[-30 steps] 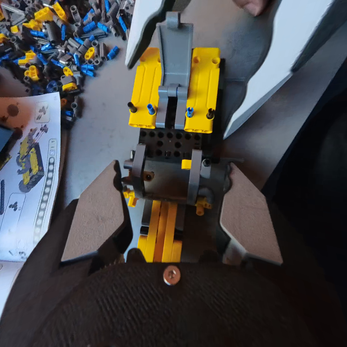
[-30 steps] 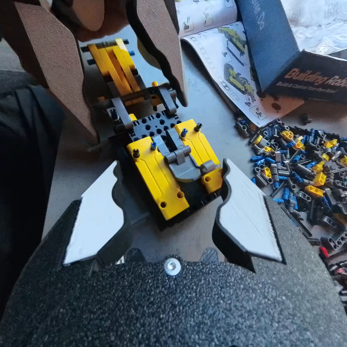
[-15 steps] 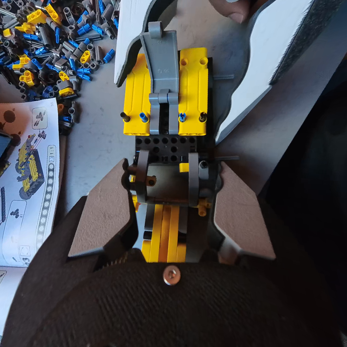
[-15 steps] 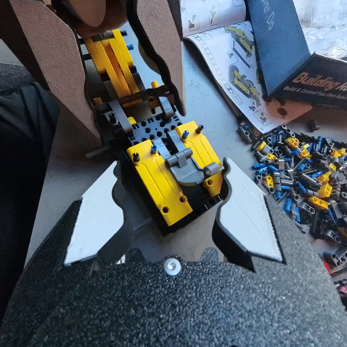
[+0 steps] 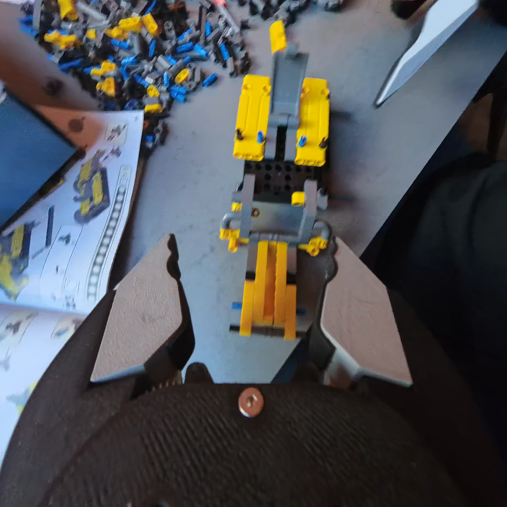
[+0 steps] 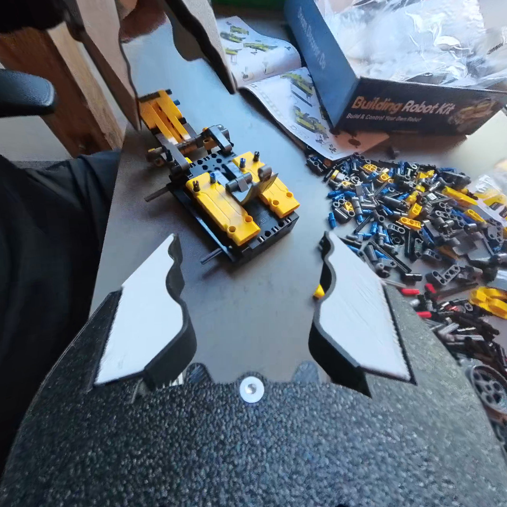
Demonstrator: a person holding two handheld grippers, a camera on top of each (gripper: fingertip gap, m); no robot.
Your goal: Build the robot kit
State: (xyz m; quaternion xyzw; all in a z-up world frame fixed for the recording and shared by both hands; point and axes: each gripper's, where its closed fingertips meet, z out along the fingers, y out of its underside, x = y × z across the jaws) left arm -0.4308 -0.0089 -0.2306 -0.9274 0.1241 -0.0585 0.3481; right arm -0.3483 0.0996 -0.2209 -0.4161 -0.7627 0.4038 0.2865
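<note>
A partly built yellow, black and grey brick vehicle model lies on the grey table, with a grey hinged flap between two yellow panels. My left gripper with brown pads is open; the model's yellow boom end lies between its fingers, apart from the pads. My right gripper with white pads is open and empty, a short way back from the model's black end. A small yellow piece lies by its right finger. The left gripper's fingers show beyond the model.
A pile of loose blue, yellow, grey and black parts lies right of the model, also shown in the left wrist view. An open instruction booklet, a dark blue box and plastic bags lie behind. A dark chair stands beside the table.
The left gripper opened off the model's grey frame and drew back to the boom end. The right gripper drew back from the yellow panels. The model stays flat on the table.
</note>
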